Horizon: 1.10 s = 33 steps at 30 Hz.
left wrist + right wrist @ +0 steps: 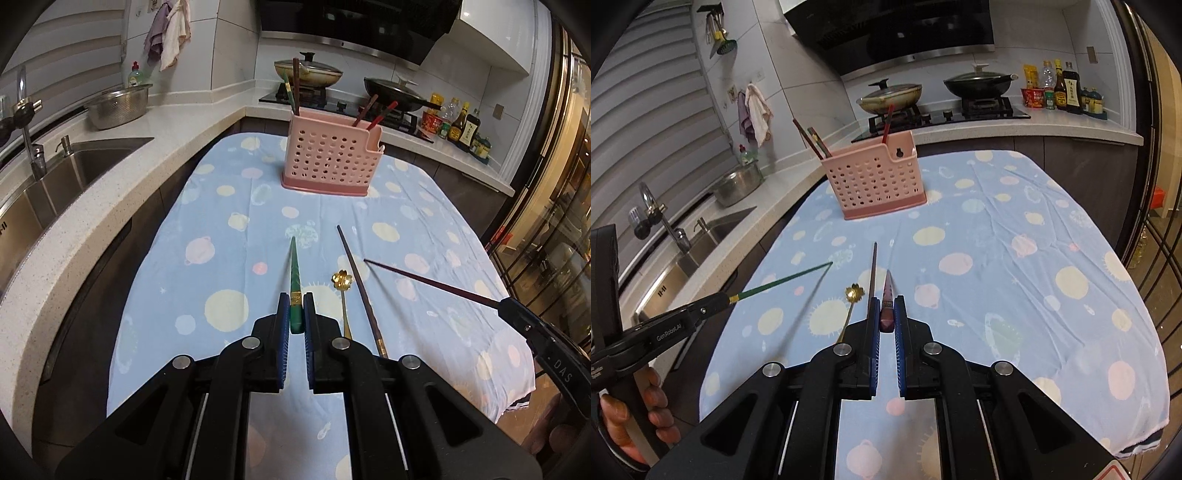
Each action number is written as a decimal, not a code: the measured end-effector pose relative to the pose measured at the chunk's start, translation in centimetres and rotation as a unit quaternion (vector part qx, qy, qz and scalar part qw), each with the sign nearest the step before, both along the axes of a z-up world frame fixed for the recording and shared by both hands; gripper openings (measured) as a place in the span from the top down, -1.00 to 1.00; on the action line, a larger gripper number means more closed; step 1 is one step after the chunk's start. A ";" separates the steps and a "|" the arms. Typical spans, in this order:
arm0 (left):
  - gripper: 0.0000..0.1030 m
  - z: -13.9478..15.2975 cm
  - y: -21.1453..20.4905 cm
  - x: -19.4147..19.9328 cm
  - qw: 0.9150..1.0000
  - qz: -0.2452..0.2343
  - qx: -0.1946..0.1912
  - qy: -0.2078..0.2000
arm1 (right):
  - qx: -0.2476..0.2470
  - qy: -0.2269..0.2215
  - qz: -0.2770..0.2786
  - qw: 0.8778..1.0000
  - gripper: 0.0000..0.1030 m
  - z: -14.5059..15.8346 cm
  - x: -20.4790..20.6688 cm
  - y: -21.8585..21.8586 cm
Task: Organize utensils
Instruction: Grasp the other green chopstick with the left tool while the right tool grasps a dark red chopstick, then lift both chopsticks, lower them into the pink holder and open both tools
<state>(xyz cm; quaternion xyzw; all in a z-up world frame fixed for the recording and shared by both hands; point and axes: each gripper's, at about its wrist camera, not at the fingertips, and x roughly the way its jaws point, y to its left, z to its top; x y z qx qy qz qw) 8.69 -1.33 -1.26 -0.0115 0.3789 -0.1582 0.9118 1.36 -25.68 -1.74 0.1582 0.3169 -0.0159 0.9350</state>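
Observation:
My left gripper [296, 301] is shut on a green chopstick [294, 269], lifted off the blue spotted tablecloth [229, 229], tip pointing forward. My right gripper [887, 303] is shut on a dark purple chopstick [887, 291], also lifted. In the right wrist view the left gripper [726, 297] comes in from the left with the green chopstick [783, 280]. In the left wrist view the purple chopstick [432, 282] comes in from the right. A dark chopstick [360, 288] and a gold flower spoon [341, 281] lie on the cloth. The pink perforated utensil holder [328, 158] stands farther back with several chopsticks in it.
A sink [74, 170] and steel colander [118, 105] sit on the counter to the left. A stove with two lidded pans [890, 98] and sauce bottles [1067, 88] is behind the table. A hand [653, 406] holds the left gripper's handle.

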 end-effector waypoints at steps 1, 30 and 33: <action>0.86 0.6 0.2 0.0 1.000 0.001 -0.002 -0.005 | 0.001 -0.008 -0.003 1.000 0.86 0.8 -0.1 -0.3; 0.86 13.4 -1.3 4.8 0.991 -0.012 -0.018 -0.136 | 0.002 -0.131 -0.007 0.991 0.86 11.7 5.1 -2.8; 0.86 15.2 -1.8 5.9 0.988 -0.014 -0.023 -0.153 | -0.004 -0.148 -0.011 0.989 0.86 13.3 6.5 -3.2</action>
